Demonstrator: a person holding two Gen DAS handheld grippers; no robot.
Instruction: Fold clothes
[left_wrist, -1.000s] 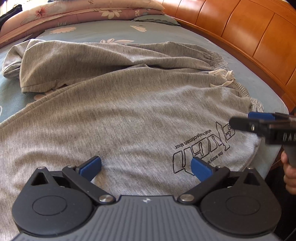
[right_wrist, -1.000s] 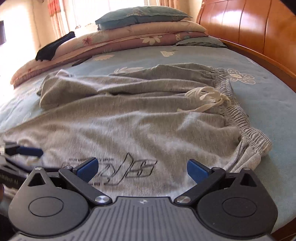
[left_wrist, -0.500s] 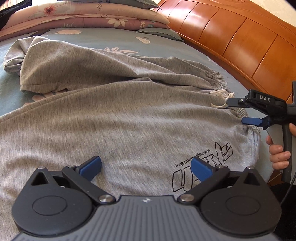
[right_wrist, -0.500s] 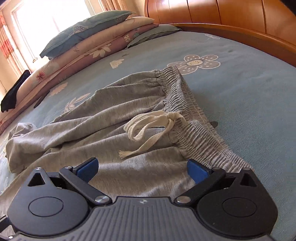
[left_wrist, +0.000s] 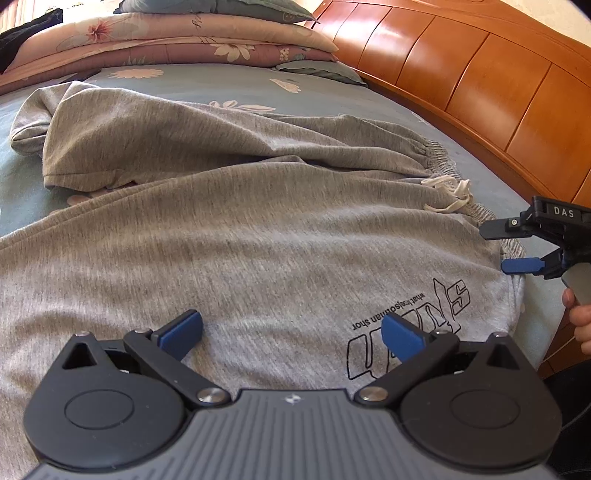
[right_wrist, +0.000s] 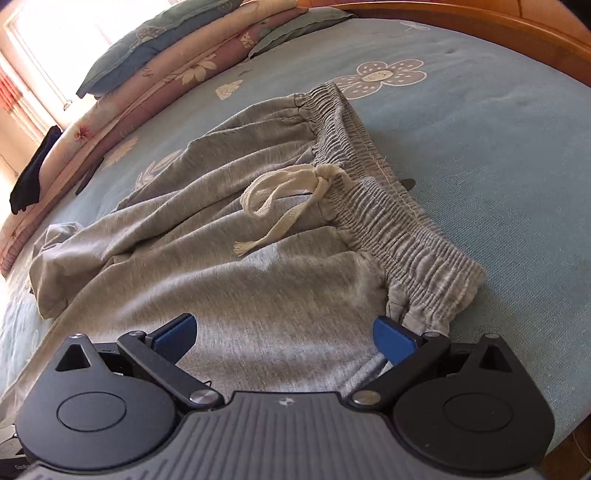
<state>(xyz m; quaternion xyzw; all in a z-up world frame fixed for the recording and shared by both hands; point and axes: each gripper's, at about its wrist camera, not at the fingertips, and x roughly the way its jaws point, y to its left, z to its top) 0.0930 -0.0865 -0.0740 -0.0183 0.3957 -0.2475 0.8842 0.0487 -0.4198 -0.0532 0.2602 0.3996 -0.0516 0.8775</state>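
Presently the blue floral-print bed (right_wrist: 480, 122) carries the grey jersey drawstring trousers (left_wrist: 258, 236), spread ahead of both sets of fingers. Right gripper (right_wrist: 282, 336) brackets the elastic waistband corner (right_wrist: 436, 295); left gripper (left_wrist: 291, 332) hangs over the leg. Both gape wide. Risk: pinching one layer only, skewing the fold.

Trousers (left_wrist: 258, 229) lie spread across the bed (right_wrist: 480, 122), waistband (right_wrist: 388, 206) toward the headboard (left_wrist: 480, 85), cord (right_wrist: 280, 195) lying on the cloth just inside it. Bedding (left_wrist: 166, 40) is stacked at the far end. Left claw (left_wrist: 291, 332) hangs over the near leg; right claw (left_wrist: 498, 251) sits at the waistband's near corner, off to the right.
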